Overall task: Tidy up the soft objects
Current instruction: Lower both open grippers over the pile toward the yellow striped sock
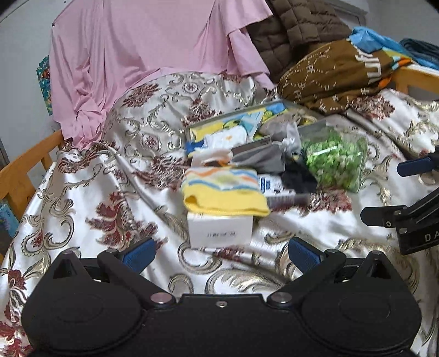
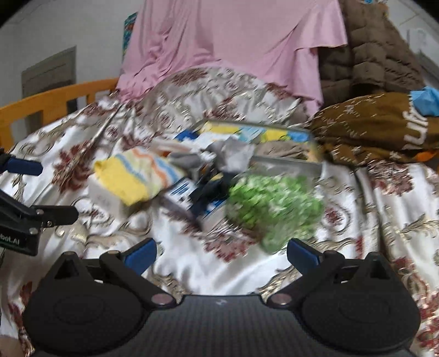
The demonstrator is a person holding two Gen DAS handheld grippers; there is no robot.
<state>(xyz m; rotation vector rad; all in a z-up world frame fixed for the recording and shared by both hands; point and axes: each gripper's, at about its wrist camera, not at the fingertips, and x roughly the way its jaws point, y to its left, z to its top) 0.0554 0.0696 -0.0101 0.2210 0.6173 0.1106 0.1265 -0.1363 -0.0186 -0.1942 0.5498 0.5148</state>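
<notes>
A yellow striped sock (image 1: 223, 190) lies draped over a small white box (image 1: 220, 230) on the patterned bedspread (image 1: 90, 197). Behind it are a grey sock (image 1: 260, 158), a dark sock (image 1: 297, 180), a clear bag of green pieces (image 1: 333, 162) and an open tin with colourful cloths (image 1: 236, 125). My left gripper (image 1: 221, 254) is open and empty, just short of the white box. My right gripper (image 2: 221, 254) is open and empty, in front of the green bag (image 2: 274, 208). The yellow sock (image 2: 137, 175) lies to its left.
A pink garment (image 1: 142, 55) and a brown quilted jacket (image 1: 299, 24) hang at the back. A brown patterned cloth (image 1: 329, 74) lies at the back right. Orange wooden bed rails (image 1: 24, 170) edge the bed. The right gripper also shows at the left wrist view's right edge (image 1: 406, 197).
</notes>
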